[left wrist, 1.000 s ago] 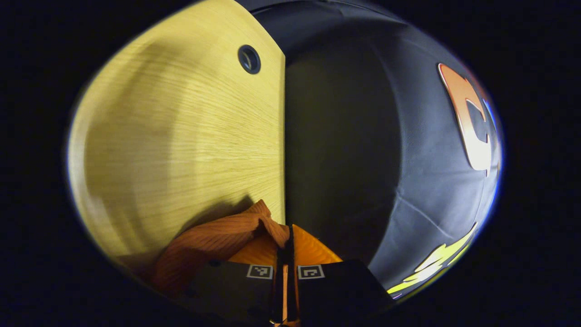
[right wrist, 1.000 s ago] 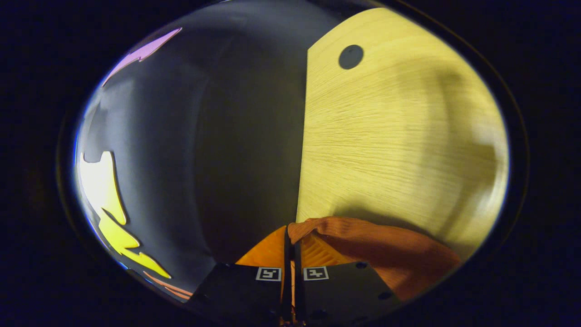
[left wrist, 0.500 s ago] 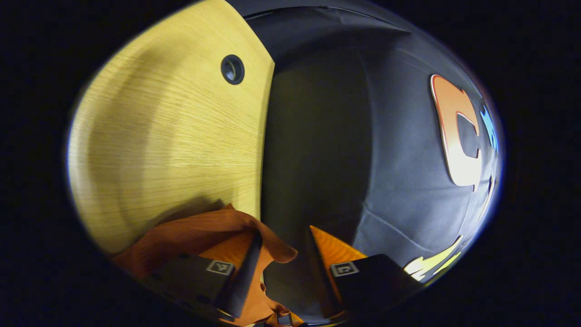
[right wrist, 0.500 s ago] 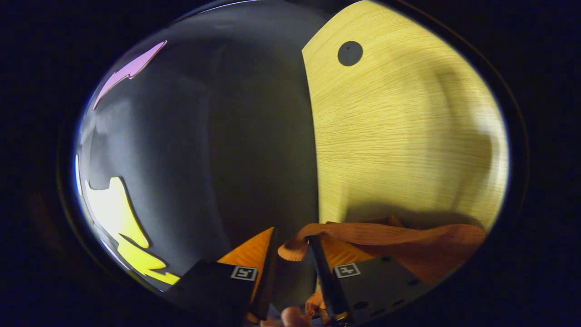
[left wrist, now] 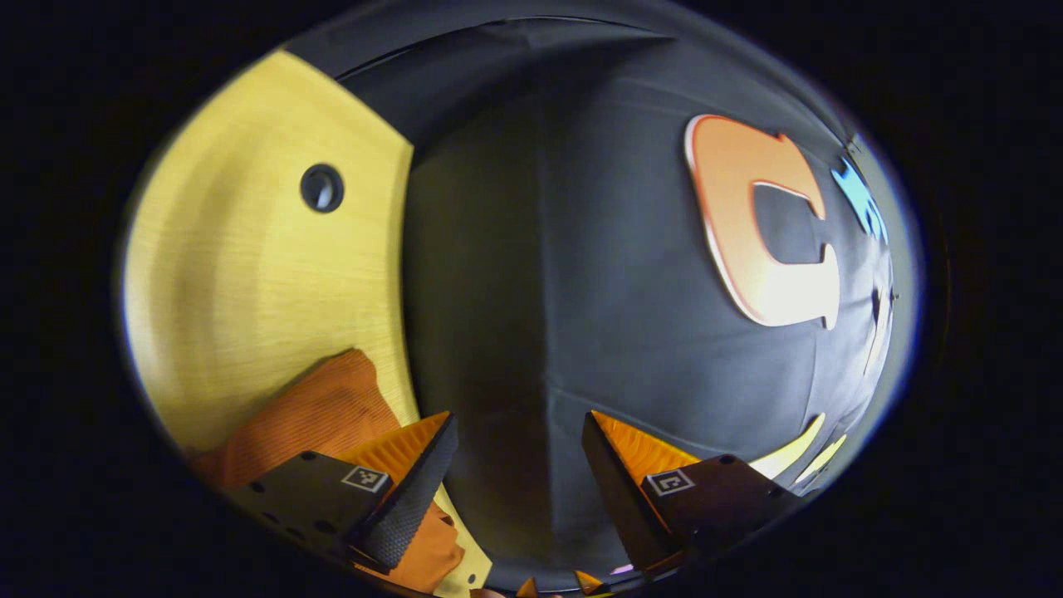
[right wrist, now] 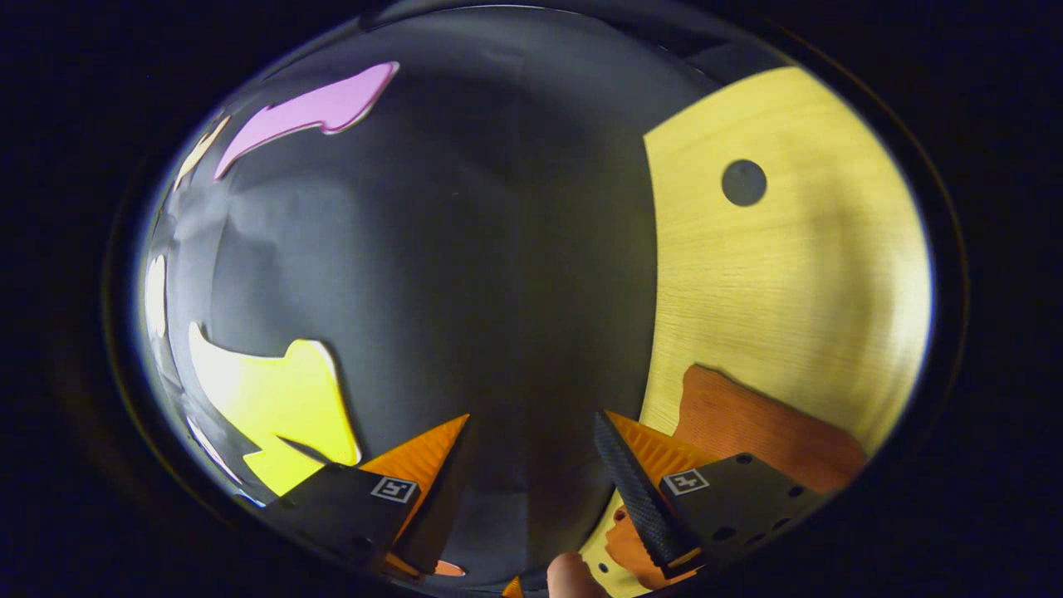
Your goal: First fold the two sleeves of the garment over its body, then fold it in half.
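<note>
The orange ribbed garment [left wrist: 320, 411] lies flat on the light wooden table [left wrist: 249, 274], showing at the lower left of the left gripper view. My left gripper [left wrist: 515, 432] is open, off to the right of the cloth and past the table's edge, with nothing between its fingers. In the right gripper view the same garment [right wrist: 756, 428] lies at the lower right on the table [right wrist: 789, 282]. My right gripper [right wrist: 531, 428] is open and holds nothing, with the cloth to the right of its right finger [right wrist: 639, 490].
The table's edge [left wrist: 407, 282] runs top to bottom with the dark booth wall [left wrist: 598, 274] beyond it. A round cable hole [left wrist: 321, 188] sits in the tabletop; it shows as a cable hole [right wrist: 742, 183] in the right gripper view too. A fingertip [right wrist: 569, 577] shows at the bottom.
Both grippers, shut on the garment's edge a second ago, have opened and let it drop onto the table. Both have swung away from the table toward the wall.
</note>
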The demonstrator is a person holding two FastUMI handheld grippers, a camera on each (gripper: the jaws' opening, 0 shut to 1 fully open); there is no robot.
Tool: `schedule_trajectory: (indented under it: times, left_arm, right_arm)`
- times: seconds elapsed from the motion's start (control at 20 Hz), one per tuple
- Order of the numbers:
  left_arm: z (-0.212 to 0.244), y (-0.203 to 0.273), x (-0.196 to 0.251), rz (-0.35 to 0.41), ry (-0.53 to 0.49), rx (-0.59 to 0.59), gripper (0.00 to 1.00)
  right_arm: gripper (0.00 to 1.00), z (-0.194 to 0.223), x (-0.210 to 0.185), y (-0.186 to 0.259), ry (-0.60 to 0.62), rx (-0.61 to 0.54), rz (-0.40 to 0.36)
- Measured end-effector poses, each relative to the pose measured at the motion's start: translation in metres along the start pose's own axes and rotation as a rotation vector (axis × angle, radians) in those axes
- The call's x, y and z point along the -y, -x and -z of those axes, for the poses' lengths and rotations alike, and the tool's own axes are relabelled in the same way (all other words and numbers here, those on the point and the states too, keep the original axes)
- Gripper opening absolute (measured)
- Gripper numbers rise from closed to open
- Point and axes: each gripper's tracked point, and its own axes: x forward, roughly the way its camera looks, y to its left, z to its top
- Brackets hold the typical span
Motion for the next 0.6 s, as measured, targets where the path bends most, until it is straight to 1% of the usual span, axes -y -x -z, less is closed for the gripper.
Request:
schedule_trajectory:
  times: [0.05,0.1,0.15,0.25,0.3,0.4,0.5,0.55,0.6]
  left_arm:
    - [0.001,0.009,0.008,-0.012,-0.049,-0.024,0.97]
    - [0.002,0.018,0.019,-0.017,-0.103,-0.042,0.97]
    - [0.005,0.028,0.030,-0.018,-0.161,-0.054,0.97]
    - [0.002,0.048,0.054,-0.023,-0.303,-0.047,0.97]
    - [-0.004,0.062,0.067,-0.020,-0.384,-0.032,0.98]
    - [-0.006,0.086,0.085,-0.023,-0.526,-0.035,0.97]
    - [-0.008,0.120,0.093,-0.055,-0.691,-0.025,0.97]
    - [-0.006,0.132,0.095,-0.073,-0.776,-0.022,0.98]
    - [-0.006,0.147,0.096,-0.093,-0.875,-0.012,0.97]
  right_arm:
    - [0.91,0.003,-0.018,0.009,0.039,-0.014,-0.010]
    - [0.91,0.004,-0.034,0.022,0.105,-0.020,-0.013]
    - [0.91,0.005,-0.049,0.036,0.205,-0.021,-0.017]
    - [0.91,0.007,-0.076,0.060,0.423,-0.015,-0.011]
    - [0.91,0.005,-0.088,0.077,0.557,-0.007,0.002]
    - [0.92,0.004,-0.107,0.107,0.787,0.014,0.015]
    - [0.94,0.001,-0.127,0.136,1.036,0.063,0.035]
    - [0.94,0.001,-0.139,0.151,1.143,0.093,0.035]
    - [0.94,0.001,-0.148,0.163,1.221,0.118,0.028]
